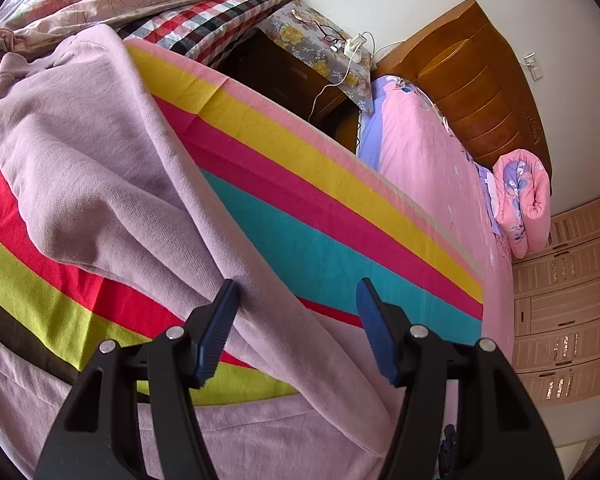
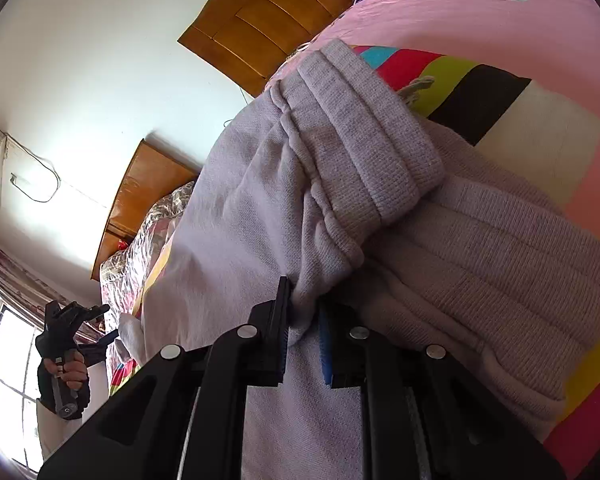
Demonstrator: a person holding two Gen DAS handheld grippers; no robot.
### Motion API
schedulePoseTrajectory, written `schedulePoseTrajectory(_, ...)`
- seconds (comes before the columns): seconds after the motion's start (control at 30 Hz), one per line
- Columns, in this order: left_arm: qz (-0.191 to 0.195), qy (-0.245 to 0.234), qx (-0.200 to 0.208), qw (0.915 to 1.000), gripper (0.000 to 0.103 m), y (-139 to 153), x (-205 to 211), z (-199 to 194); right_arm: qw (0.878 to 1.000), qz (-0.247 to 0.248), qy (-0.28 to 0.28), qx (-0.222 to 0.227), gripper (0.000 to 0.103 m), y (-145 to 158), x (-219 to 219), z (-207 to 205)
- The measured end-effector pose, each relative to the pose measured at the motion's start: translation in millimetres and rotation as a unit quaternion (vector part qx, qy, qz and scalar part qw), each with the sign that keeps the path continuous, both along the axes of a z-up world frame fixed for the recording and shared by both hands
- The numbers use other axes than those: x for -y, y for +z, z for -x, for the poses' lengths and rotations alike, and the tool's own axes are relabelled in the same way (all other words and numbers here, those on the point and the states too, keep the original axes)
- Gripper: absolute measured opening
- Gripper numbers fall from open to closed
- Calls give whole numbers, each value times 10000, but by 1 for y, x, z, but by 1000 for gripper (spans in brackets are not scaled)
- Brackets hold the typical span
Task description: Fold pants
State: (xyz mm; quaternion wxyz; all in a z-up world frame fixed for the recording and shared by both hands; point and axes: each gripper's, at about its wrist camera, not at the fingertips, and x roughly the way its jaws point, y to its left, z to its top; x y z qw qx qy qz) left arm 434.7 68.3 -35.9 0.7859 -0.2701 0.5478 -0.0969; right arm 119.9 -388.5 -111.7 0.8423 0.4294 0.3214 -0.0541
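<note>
The pants (image 1: 100, 168) are seen stretching from the lower centre to the upper left of the left wrist view, across the striped bed (image 1: 320, 208). The left tool (image 1: 296, 320) is spread open over 1 leg, gripping nothing. In the right wrist view the right tool (image 2: 304, 340) is clamped on the pants' fabric below the waistband (image 2: 364, 132).

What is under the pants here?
The pants lie on a striped sheet, its bands running out from beneath them. A pink sheet lies beyond. What is directly below the fabric is covered.
</note>
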Motion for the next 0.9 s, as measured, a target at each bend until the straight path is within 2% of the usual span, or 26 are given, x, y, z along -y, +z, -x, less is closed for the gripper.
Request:
schedulePoseTrajectory(0.13, -283, -32, -207, 9994, 61, -11, 4, 2, 10000, 0, -3, 1, 14, 0, 0, 0)
schedulePoseTrajectory(0.17, -265, 5, -261, 9993, 61, -14, 4, 1, 10000, 0, -2, 1, 14, 0, 0, 0)
schedulePoseTrajectory(0.3, -38, -19, -39, 10000, 60, -15, 0, -1, 10000, 6, -6, -1, 14, 0, 0, 0)
schedulePoseTrajectory(0.4, -29, -153, 126, 9998, 44, -10, 3, -2, 10000, 22, -3, 8, 14, 0, 0, 0)
schedulePoseTrajectory(0.5, -274, -85, -164, 9995, 42, -20, 6, -8, 10000, 34, 1, 10, 14, 1, 1, 0)
schedulePoseTrajectory(0.6, -289, 84, -431, 9986, 41, -37, 2, -15, 10000, 39, 11, 12, 14, 0, 1, 0)
schedulePoseTrajectory(0.63, -250, 132, -435, 9987, 36, -40, 0, -16, 10000, 47, 16, 7, 14, 1, 1, 0)
schedulePoseTrajectory(0.67, -299, 171, -350, 9988, 28, -40, -1, -15, 10000, 49, 19, -2, 14, 1, 1, -1)
schedulePoseTrajectory(0.7, -332, 167, -245, 9990, 7, -39, -3, -14, 10000, 45, 24, -23, 14, 1, 1, -1)
schedulePoseTrajectory(0.8, -19, 336, 0, 9994, 4, -31, -14, -2, 9999, 76, 85, -55, 14, 18, 3, -4)
schedulePoseTrajectory(0.9, 338, 379, 513, 9974, 4, 7, -27, 4, 9986, 437, 274, 137, 11, 69, 12, -29)
